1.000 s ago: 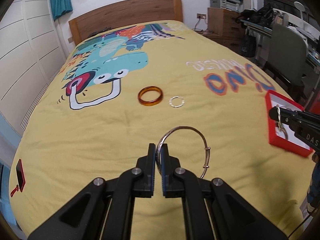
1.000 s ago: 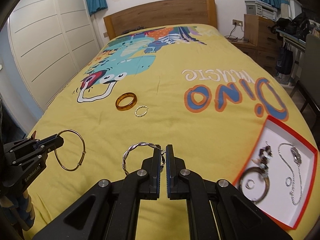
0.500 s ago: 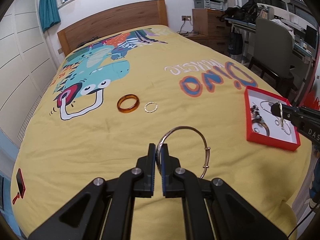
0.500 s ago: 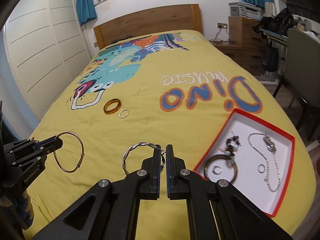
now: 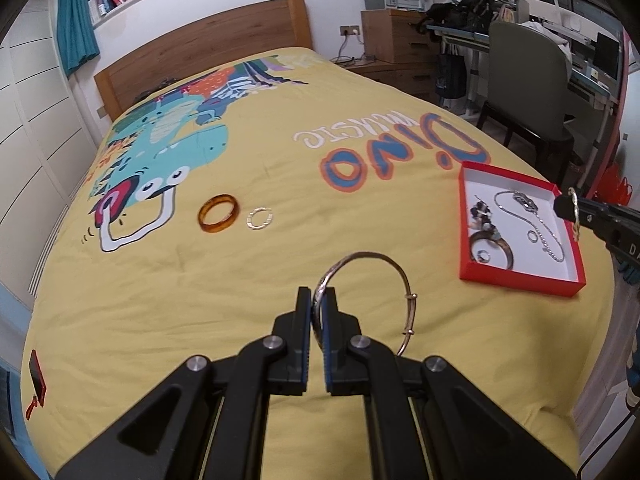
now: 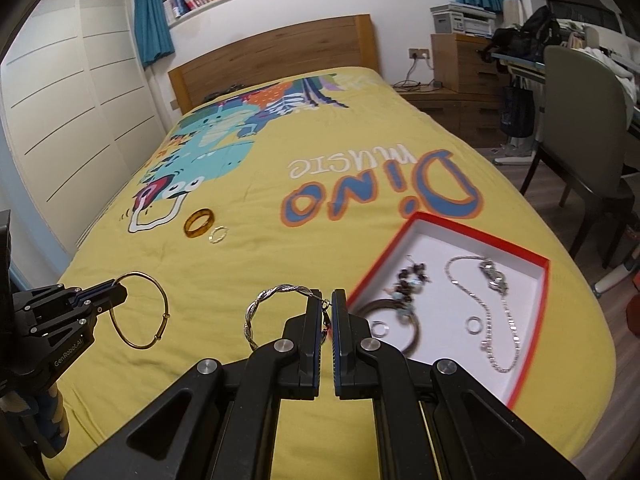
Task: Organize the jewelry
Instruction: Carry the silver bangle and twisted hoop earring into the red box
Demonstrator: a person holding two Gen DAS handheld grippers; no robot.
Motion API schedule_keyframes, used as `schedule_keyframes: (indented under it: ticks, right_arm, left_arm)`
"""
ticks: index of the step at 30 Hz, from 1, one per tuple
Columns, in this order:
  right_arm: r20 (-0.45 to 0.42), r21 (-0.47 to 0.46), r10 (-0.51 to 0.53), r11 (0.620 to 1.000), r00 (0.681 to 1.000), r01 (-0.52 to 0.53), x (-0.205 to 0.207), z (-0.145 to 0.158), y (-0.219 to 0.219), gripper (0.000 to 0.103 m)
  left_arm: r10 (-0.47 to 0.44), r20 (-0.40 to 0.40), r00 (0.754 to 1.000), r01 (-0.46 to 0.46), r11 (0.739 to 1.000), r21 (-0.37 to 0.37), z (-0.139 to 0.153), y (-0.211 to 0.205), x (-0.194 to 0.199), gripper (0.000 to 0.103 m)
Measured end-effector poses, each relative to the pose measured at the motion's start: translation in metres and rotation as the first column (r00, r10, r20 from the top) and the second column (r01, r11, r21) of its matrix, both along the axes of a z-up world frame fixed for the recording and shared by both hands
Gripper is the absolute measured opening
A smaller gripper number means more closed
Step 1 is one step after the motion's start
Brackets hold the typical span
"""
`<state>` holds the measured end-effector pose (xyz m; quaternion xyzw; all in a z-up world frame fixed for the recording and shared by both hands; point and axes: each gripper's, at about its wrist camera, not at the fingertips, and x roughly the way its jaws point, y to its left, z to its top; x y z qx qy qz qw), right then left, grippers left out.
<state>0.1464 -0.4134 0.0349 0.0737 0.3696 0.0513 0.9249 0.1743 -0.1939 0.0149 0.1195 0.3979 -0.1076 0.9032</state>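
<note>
Jewelry is mid-transfer: the left gripper (image 5: 316, 308) pinches a thin bangle (image 5: 384, 276), the right gripper (image 6: 327, 312) a twisted bracelet (image 6: 276, 292). Both have swung right toward the red box (image 6: 516, 248), now nearer; amber ring (image 5: 219, 214) waits far left.

Both bangles (image 5: 372, 276) have been carried nearer the red box (image 5: 516, 280).

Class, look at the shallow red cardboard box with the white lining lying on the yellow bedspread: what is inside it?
The red box holds a silver chain bracelet, a dark bangle, a dark bead cluster and two small silver rings. The right gripper hides part of its near corner.
</note>
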Motion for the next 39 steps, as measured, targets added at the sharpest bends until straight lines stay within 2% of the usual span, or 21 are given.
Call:
schedule_keyframes:
  ticks: [6,15,23,32,39]
  right_arm:
    - [-0.017,-0.016,-0.052,0.999,0.998,0.052,0.000,-0.008,-0.041,0.005]
    - [-0.041,-0.020,-0.121,0.992,0.992,0.121,0.009,-0.026,-0.093,0.005]
    - [-0.061,-0.018,-0.132,0.991,0.989,0.132,0.017,-0.042,-0.111,0.005]
    - [-0.113,-0.058,-0.130,0.991,0.985,0.124,0.034,-0.067,-0.128,0.005]
    - [-0.148,-0.093,-0.121,0.990,0.981,0.108,0.056,-0.082,-0.137,0.005]
  left_arm:
    - [-0.040,-0.048,0.998,0.039,0.999,-0.028,-0.014,-0.032,0.012,0.005]
    - [-0.103,-0.063,0.993,0.100,0.994,-0.050,-0.020,-0.084,0.034,0.005]
    - [-0.192,-0.069,0.979,0.185,0.979,-0.088,-0.023,-0.144,0.047,0.005]
    - [-0.235,-0.148,0.961,0.223,0.971,-0.092,-0.062,-0.197,0.058,0.005]
    - [-0.233,-0.172,0.957,0.225,0.972,-0.066,-0.083,-0.211,0.064,0.005]
